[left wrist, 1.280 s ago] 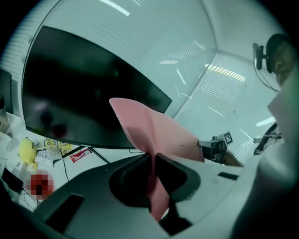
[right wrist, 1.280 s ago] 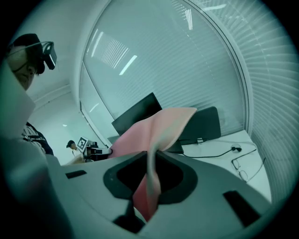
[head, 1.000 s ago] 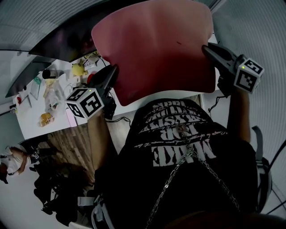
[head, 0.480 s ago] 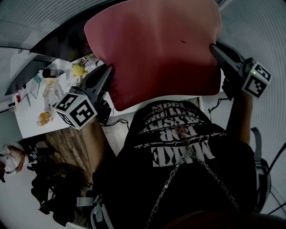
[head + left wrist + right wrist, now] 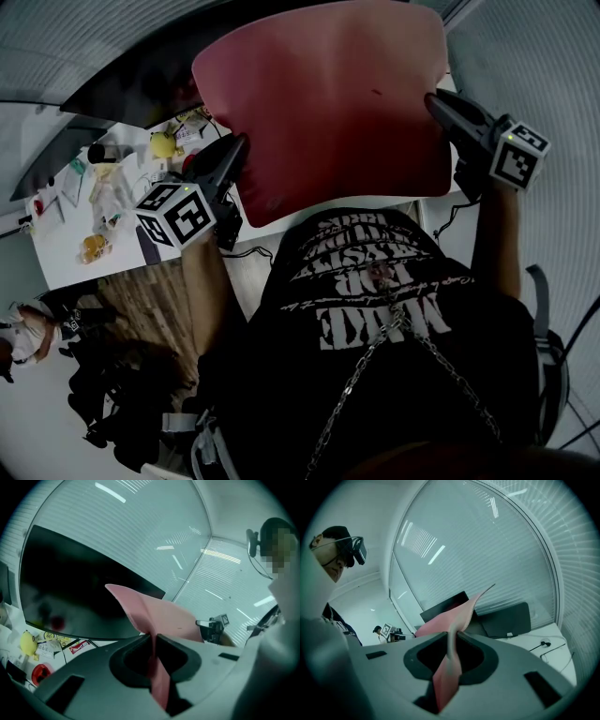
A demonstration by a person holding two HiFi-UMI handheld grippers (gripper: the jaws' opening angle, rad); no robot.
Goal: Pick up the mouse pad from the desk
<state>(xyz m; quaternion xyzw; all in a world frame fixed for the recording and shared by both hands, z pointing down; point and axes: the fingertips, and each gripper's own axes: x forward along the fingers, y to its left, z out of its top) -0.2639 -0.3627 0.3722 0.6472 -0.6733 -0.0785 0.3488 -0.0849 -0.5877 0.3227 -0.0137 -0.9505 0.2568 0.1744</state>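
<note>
The pink mouse pad [image 5: 323,103] hangs in the air above the white desk [image 5: 80,248], stretched flat between both grippers. My left gripper [image 5: 241,143] is shut on its left edge, and the pad [image 5: 154,620] runs pinched between those jaws in the left gripper view. My right gripper [image 5: 433,99] is shut on the pad's right edge; in the right gripper view the pink sheet [image 5: 449,665] passes edge-on through the jaws. The far side of the pad hides the desk behind it.
A dark monitor [image 5: 131,89] stands behind the pad. On the desk's left end lie a yellow toy [image 5: 165,145], a red round object [image 5: 41,672], papers and small items [image 5: 103,197]. Cables [image 5: 548,651] trail over the desk at right. Wooden floor [image 5: 150,300] shows below.
Both grippers and the pad drifted outward and up half a second ago, then came back; now they stand about where they were a second ago.
</note>
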